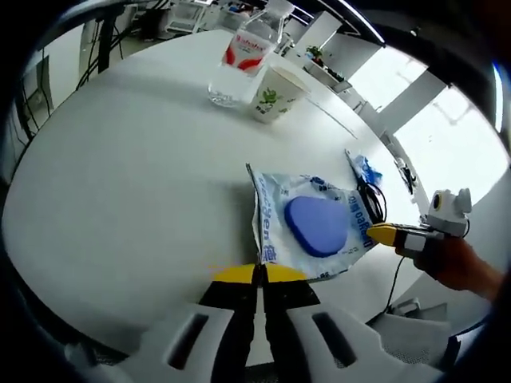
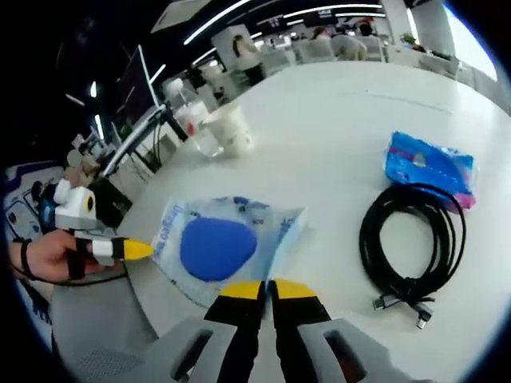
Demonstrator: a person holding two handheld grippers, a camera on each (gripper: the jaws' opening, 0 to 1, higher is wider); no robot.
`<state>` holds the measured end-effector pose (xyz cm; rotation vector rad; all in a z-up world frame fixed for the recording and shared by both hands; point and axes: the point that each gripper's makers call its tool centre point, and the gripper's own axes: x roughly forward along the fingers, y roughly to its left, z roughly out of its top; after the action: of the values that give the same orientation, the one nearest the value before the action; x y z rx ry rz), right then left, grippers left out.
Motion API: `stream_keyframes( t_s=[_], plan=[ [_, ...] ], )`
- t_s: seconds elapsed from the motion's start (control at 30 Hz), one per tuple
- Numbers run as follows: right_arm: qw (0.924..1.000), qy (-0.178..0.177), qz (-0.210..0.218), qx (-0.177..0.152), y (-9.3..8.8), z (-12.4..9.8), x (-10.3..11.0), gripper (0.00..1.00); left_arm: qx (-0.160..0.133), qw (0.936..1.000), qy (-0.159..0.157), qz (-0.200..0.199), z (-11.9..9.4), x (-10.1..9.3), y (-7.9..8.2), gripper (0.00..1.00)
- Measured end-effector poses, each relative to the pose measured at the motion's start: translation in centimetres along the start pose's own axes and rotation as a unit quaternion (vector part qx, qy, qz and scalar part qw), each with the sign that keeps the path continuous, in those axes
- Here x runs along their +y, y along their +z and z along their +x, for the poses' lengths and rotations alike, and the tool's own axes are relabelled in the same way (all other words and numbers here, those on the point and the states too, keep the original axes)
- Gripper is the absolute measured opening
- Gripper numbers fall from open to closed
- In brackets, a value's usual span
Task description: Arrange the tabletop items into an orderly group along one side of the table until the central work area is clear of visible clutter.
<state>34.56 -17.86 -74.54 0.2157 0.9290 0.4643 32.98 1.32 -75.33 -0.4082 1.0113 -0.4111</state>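
Observation:
A clear printed plastic bag [image 1: 275,219] with a flat blue pad [image 1: 318,226] inside lies on the white round table [image 1: 136,183]. My left gripper [image 1: 259,274] is shut, its yellow tips at the bag's near edge. My right gripper [image 2: 267,289] is also shut, its tips meeting the bag [image 2: 279,227] on the opposite edge. Whether either jaw pinches the plastic cannot be told. The right gripper [image 1: 383,234] comes into the left gripper view from the right, held by a hand. In the right gripper view the left gripper [image 2: 134,250] enters from the left, touching the bag beside the blue pad [image 2: 217,248].
A water bottle [image 1: 247,52] and a paper cup [image 1: 278,93] stand together at the far side, seen again as the cup [image 2: 230,128] and the bottle [image 2: 192,120]. A coiled black cable [image 2: 411,239] and a blue packet [image 2: 431,166] lie beside the bag. Office desks and chairs surround the table.

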Motion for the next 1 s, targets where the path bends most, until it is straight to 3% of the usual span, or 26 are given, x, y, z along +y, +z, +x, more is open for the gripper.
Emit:
stream_keyframes(
  t_s=[0.4, 0.73, 1.0],
  plan=[
    [0.9998, 0.010, 0.010, -0.012, 0.8, -0.5, 0.1, 0.00, -0.002, 0.9999, -0.007, 0.008, 0.1, -0.8, 1.0, 0.00],
    [0.9992, 0.009, 0.015, -0.037, 3.2, -1.2, -1.1, 0.00, -0.021, 0.9995, -0.023, 0.010, 0.9, -2.6, 4.3, 0.00],
    [0.9984, 0.007, 0.023, -0.051, 5.1, -1.5, -2.3, 0.00, -0.028, 0.9992, -0.030, -0.002, 1.7, -4.1, 5.3, 0.00]
  ],
)
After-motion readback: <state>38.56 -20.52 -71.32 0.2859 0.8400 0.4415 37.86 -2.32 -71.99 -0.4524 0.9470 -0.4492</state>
